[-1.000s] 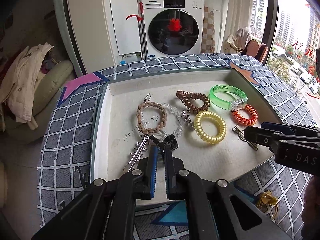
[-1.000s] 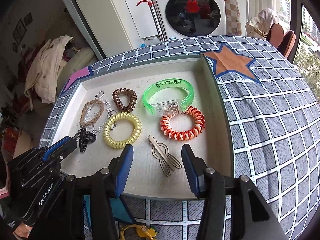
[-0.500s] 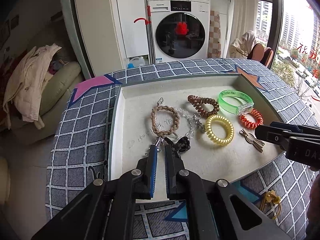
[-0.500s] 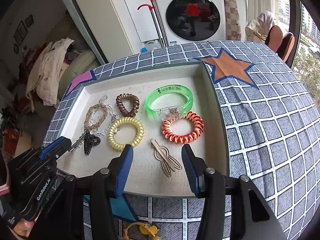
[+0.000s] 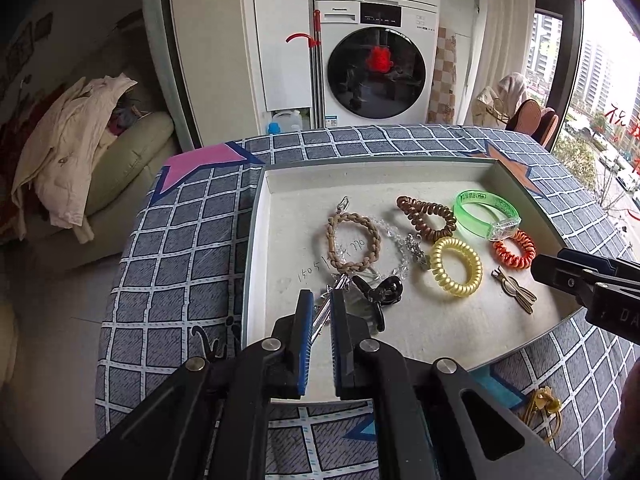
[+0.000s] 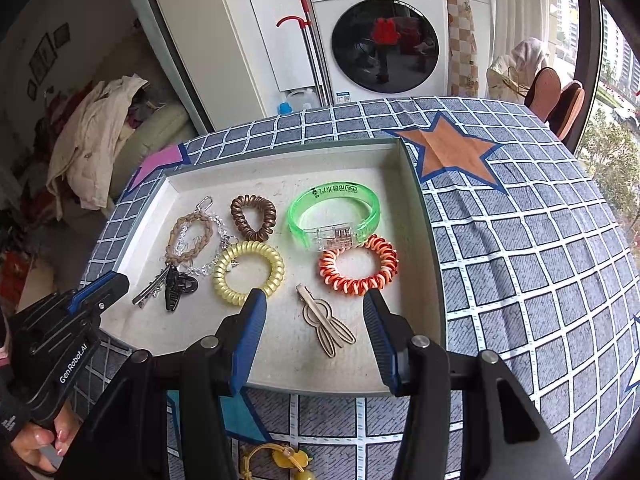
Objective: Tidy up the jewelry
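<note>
My left gripper (image 5: 318, 300) was opening, its jaws letting the silver clip (image 6: 150, 290) lie free in the tray (image 6: 424, 216); my right gripper (image 6: 314, 306) hung apart over the wooden clip (image 6: 324, 322). Beyond lay the bracelets. Next, I judged, the left should back away.

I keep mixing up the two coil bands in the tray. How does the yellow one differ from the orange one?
The yellow coil band is one plain translucent colour; the orange coil band is striped orange and white. The yellow looks thicker-coiled and lies left of the orange one, which sits just below the green bracelet. Both lie flat in the tray, as untouched rings.
</note>
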`<state>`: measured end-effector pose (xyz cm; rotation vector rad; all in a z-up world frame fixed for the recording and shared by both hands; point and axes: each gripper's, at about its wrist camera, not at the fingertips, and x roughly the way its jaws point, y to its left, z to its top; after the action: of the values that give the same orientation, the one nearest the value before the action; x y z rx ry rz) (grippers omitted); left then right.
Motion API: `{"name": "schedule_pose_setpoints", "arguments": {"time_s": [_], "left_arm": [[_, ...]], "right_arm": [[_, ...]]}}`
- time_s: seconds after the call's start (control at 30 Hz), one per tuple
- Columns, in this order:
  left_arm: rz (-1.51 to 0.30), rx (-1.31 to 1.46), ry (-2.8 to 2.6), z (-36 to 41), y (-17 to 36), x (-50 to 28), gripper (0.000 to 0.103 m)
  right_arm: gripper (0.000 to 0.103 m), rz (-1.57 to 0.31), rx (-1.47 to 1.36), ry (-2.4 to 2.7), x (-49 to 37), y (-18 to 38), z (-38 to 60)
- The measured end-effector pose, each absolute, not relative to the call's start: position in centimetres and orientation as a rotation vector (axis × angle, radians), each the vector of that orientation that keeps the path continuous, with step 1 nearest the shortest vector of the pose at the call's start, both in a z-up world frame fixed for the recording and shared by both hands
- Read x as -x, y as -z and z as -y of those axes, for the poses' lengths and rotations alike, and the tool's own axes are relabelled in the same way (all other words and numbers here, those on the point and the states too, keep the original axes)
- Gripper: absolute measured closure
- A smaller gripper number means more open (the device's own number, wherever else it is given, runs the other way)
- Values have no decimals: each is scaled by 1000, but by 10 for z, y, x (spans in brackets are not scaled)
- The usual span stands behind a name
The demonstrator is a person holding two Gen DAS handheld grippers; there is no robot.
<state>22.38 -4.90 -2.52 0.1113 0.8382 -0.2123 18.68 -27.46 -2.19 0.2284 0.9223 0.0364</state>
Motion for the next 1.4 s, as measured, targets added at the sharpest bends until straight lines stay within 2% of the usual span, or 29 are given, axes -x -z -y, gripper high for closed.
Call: {"name": "schedule_pose_setpoints", "arguments": {"time_s": [0.03, 0.07, 0.17, 0.2, 0.23, 0.33, 0.37, 0.4, 1.4], "left_arm": [[-839, -106, 200, 47, 24, -224, 3], [-809, -92, 177, 44, 22, -221, 0], [-788, -97, 169, 42, 20, -223, 0], [-785, -94, 168, 42, 20, -223, 0], [-785, -93, 164, 41, 20, -223, 0], [-794, -90, 154, 40, 22, -224, 0], [-801, -89, 154, 40, 23, -223, 0], [-805, -89, 153, 40, 23, -222, 0], [-818, -75, 118, 31, 22, -196, 0]], "right_arm": [[47, -919, -221, -27, -186, 21, 275], [47, -915, -211, -19, -186, 20, 274], [42, -909, -177, -10, -185, 18, 272], [34, -906, -165, -9, -186, 17, 271], [22, -904, -155, -9, -186, 16, 269], [8, -872, -147, -9, -182, 14, 266], [8, -859, -156, -14, -181, 13, 266], [1, -853, -164, -13, -181, 13, 266], [0, -890, -138, 25, -165, 19, 266]]}}
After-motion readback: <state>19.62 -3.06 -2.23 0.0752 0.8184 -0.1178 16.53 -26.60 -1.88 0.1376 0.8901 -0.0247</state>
